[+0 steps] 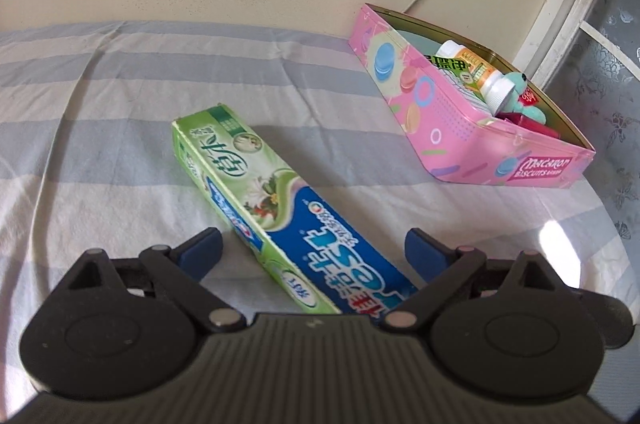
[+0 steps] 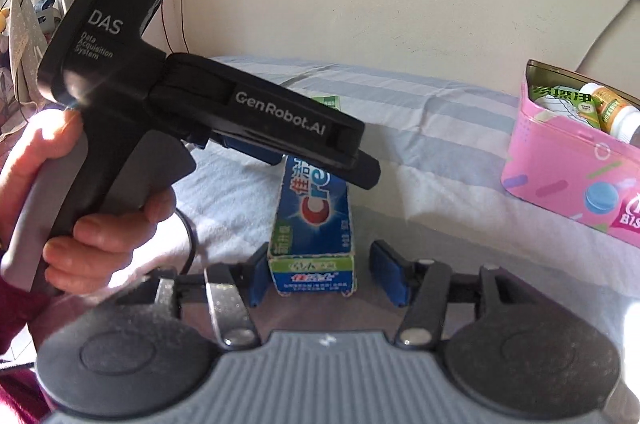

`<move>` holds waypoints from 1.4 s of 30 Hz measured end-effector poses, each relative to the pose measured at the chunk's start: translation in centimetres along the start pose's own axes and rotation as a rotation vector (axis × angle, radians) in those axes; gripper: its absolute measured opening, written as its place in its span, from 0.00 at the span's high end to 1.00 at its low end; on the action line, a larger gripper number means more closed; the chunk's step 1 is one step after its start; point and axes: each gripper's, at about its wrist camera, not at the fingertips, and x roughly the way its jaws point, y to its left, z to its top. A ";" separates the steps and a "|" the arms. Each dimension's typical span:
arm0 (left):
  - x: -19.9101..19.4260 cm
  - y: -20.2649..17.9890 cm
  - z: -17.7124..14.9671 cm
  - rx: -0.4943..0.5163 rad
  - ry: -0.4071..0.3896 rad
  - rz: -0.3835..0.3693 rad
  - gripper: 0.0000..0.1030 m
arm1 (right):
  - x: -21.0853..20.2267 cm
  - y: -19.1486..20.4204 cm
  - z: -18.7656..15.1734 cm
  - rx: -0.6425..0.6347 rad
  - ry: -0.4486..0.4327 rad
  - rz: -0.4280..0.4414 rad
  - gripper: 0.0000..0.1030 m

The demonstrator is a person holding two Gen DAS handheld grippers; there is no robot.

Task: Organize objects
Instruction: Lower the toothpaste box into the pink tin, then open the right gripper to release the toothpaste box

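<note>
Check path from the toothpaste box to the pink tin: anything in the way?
Nothing visible. Only bare striped sheet lies between the toothpaste box and the pink tin. The tin already holds a bottle and a plush toy, so space inside is limited.

Green-blue toothpaste box flat on striped sheet; pink tin nearby, part-filled.

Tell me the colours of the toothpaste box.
Green and blue with white lettering on the toothpaste box; clearest in the left wrist view.
</note>
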 end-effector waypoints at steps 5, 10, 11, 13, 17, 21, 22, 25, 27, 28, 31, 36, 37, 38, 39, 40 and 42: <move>0.9 -2.8 -0.1 0.087 -0.008 0.134 0.26 | -0.7 1.1 -0.7 -0.045 -0.044 -0.036 0.58; -0.8 -5.3 2.0 0.077 -0.057 0.085 0.31 | -3.4 0.2 -0.9 -0.058 -0.190 -0.110 0.58; -1.1 -6.4 2.7 0.100 -0.075 0.080 0.31 | -4.3 -0.3 -0.8 -0.058 -0.230 -0.136 0.58; -1.4 -9.1 4.2 0.155 -0.112 0.064 0.31 | -5.6 -1.5 -0.4 -0.061 -0.292 -0.193 0.58; 0.0 -16.0 7.5 0.272 -0.159 -0.002 0.32 | -8.2 -6.0 0.3 -0.025 -0.397 -0.330 0.58; 3.3 -22.7 9.6 0.362 -0.176 -0.087 0.32 | -10.0 -11.8 0.7 0.033 -0.454 -0.464 0.58; 4.4 -24.2 10.1 0.375 -0.168 -0.109 0.32 | -10.3 -13.0 0.7 0.039 -0.458 -0.498 0.58; 7.8 -28.0 11.3 0.409 -0.134 -0.155 0.33 | -10.4 -17.3 0.9 0.066 -0.443 -0.575 0.58; 9.8 -29.5 11.9 0.414 -0.120 -0.170 0.34 | -9.7 -20.3 1.3 0.074 -0.416 -0.605 0.58; 10.8 -30.2 12.3 0.413 -0.112 -0.180 0.34 | -9.5 -21.3 1.4 0.078 -0.405 -0.615 0.58; 12.7 -31.5 12.8 0.430 -0.101 -0.216 0.42 | -8.6 -24.2 1.7 0.117 -0.373 -0.606 0.59; 13.4 -32.0 13.0 0.460 -0.135 -0.202 0.39 | -7.7 -26.0 1.1 0.165 -0.368 -0.602 0.51; 13.3 -31.7 13.0 0.444 -0.134 -0.202 0.38 | -7.8 -25.7 1.0 0.157 -0.386 -0.610 0.40; 13.2 -31.2 13.2 0.417 -0.125 -0.201 0.38 | -8.0 -25.4 1.0 0.146 -0.404 -0.616 0.36; 13.1 -30.6 13.4 0.391 -0.114 -0.198 0.38 | -8.0 -25.0 0.9 0.134 -0.412 -0.618 0.35; 13.0 -30.1 13.5 0.371 -0.109 -0.191 0.37 | -8.0 -24.7 0.8 0.123 -0.415 -0.619 0.35; 12.0 -28.7 13.4 0.351 -0.118 -0.158 0.34 | -7.9 -24.2 0.6 0.103 -0.418 -0.627 0.35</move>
